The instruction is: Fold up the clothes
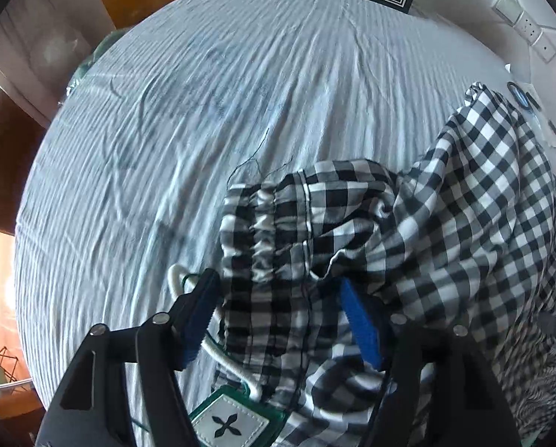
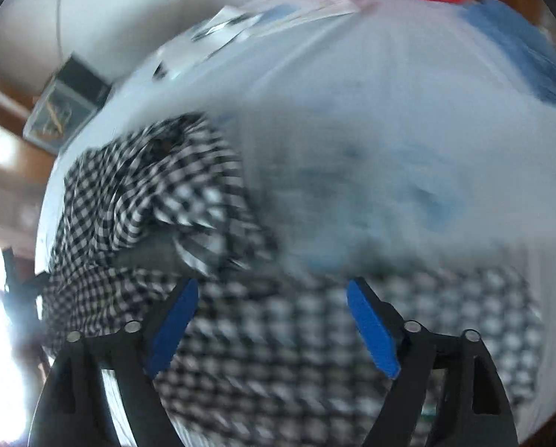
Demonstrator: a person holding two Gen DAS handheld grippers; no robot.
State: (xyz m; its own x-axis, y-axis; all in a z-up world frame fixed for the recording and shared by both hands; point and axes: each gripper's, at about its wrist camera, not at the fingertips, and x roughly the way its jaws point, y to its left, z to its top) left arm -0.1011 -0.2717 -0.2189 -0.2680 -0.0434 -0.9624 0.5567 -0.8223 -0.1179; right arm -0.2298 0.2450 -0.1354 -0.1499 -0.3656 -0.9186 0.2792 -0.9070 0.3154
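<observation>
Jaws of the left gripper (image 1: 278, 298) stood released astride the gathered waistband of the checked garment (image 1: 426, 223), low in the frame. The right gripper (image 2: 272, 298) hung unclenched over the same blurred cloth. A striped bed sheet (image 1: 203, 111) lay beneath; a green-edged tag (image 1: 229, 421) showed bottom centre.

left gripper (image 1: 278, 287): lower centre of frame, pointing steeply down, jaws spread wide apart.
right gripper (image 2: 274, 290): lower centre, jaws likewise spread, picture blurred.
</observation>
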